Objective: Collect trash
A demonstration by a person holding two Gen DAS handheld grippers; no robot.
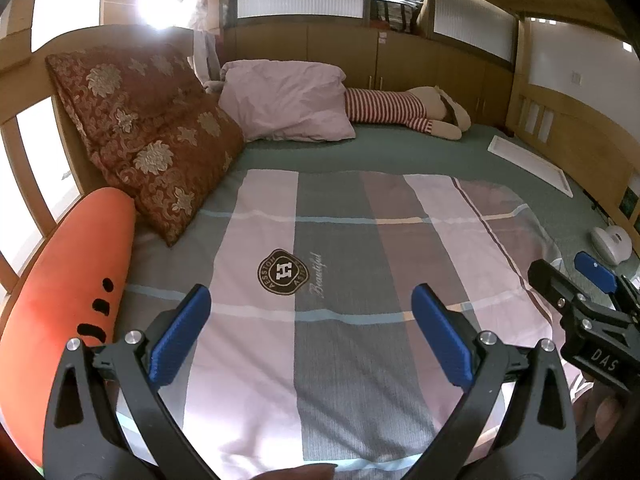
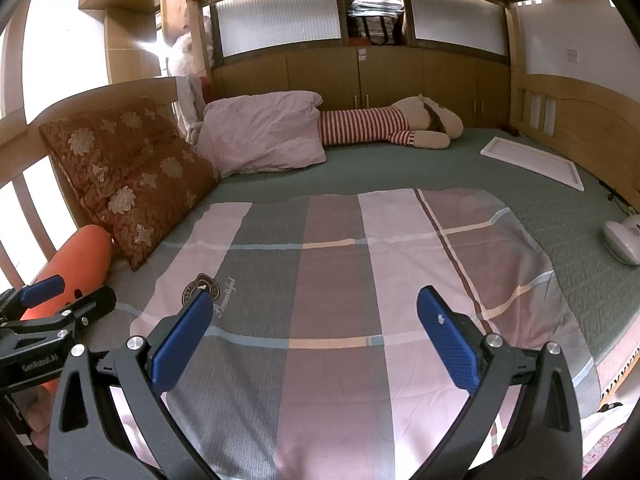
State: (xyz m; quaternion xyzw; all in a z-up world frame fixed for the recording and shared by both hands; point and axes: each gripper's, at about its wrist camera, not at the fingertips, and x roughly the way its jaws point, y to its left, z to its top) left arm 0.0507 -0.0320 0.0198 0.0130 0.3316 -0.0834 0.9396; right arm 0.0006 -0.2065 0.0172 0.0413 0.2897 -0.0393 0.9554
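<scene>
Both grippers, left gripper (image 1: 311, 300) and right gripper (image 2: 315, 306), hang over the plaid blanket (image 2: 340, 280), jaws spread wide and empty. No trash shows anywhere near that blanket.

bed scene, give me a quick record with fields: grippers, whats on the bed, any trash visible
left gripper: open, empty, above the plaid quilt
right gripper: open, empty, above the same quilt
head side: red floral cushions, orange carrot plush
far end: pink pillow, striped plush doll
right edge: white flat frame, white rounded device
trash visible: none clearly identifiable in either view
</scene>
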